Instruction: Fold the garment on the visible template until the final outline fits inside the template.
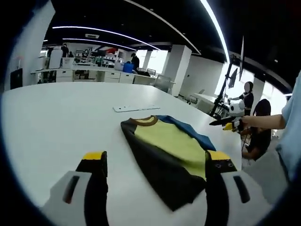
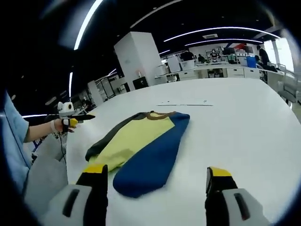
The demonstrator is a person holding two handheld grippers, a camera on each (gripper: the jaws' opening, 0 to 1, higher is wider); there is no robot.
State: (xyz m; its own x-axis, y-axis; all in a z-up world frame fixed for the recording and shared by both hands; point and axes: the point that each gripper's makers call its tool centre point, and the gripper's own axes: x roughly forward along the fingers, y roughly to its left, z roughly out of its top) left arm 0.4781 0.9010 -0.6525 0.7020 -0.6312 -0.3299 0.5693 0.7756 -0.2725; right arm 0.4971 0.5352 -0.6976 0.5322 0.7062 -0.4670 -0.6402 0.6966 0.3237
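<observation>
We see a large white table [image 1: 47, 122] spread across an open office, and on it lies the garment [image 1: 164, 150], a shirt folded into a long narrow strip. Its middle panel is yellow-green, one long side is black, the other blue, and a brown collar sits at the far end. In the right gripper view the same shirt [image 2: 141, 141] lies with the blue side nearer us and the black side beyond. Past the collar, a thin pale strip [image 1: 136, 108] lies flat on the table, apart from the shirt.

We see the left gripper [image 1: 157, 162] low over the table with its yellow-tipped jaws spread wide and nothing between them; the black edge of the shirt lies between and beyond the tips. The right gripper [image 2: 155, 176] also stands wide open and empty, the blue end of the shirt just ahead of its left jaw.

Each gripper appears small in the other's view, held in a hand [image 1: 244, 122] beside a light blue sleeve [image 2: 11, 141].
</observation>
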